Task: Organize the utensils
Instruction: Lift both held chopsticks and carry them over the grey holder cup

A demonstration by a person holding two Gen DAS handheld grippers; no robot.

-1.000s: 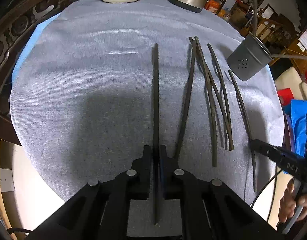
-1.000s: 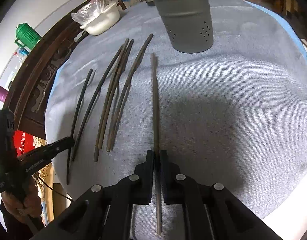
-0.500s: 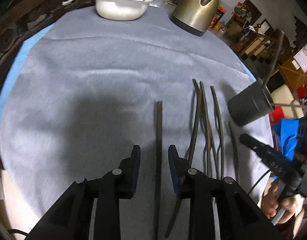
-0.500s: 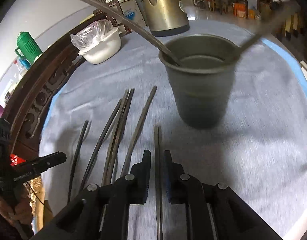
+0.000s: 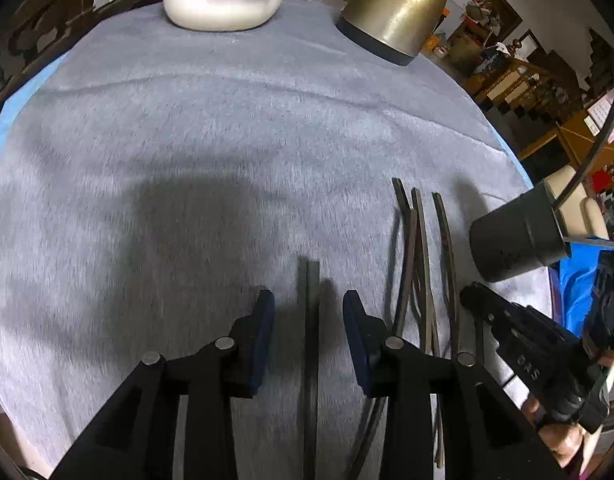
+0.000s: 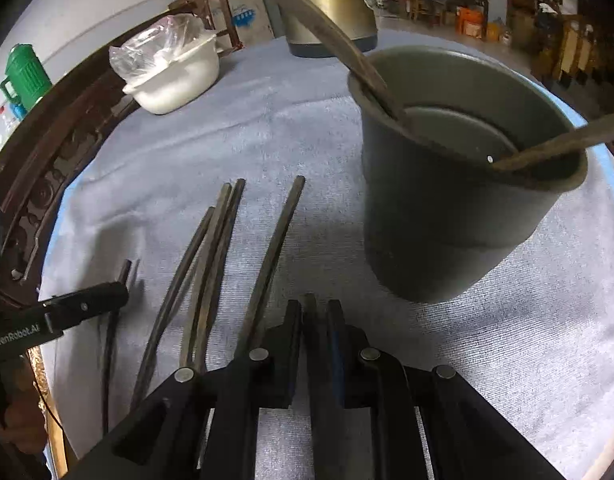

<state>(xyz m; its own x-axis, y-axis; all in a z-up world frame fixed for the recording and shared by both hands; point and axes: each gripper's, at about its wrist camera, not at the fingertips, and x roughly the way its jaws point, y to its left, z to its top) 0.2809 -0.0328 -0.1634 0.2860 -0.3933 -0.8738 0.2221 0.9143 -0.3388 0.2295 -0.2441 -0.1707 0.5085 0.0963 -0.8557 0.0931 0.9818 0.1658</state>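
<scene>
Clearly, the right gripper (image 6: 313, 320) has its jaws nearly closed on one dark chopstick (image 6: 309, 308), which stands between the pads with its tip just before the grey utensil cup (image 6: 447, 220). The cup stands on the grey cloth (image 6: 267, 120) at the right side and already holds two sticks leaning on its rim. The left gripper (image 5: 309, 312) is partly open; another chopstick (image 5: 309, 320) lies on the cloth between its fingers, and the pads do not touch it. The loose chopsticks (image 6: 211, 272) lie in a bundle between the two grippers.

The risk is mostly on the right side. The stick is thin and is held near one end, so it may turn in the pads or strike the cup rim. A push against the rim could tip the light cup and spill the sticks inside.
</scene>
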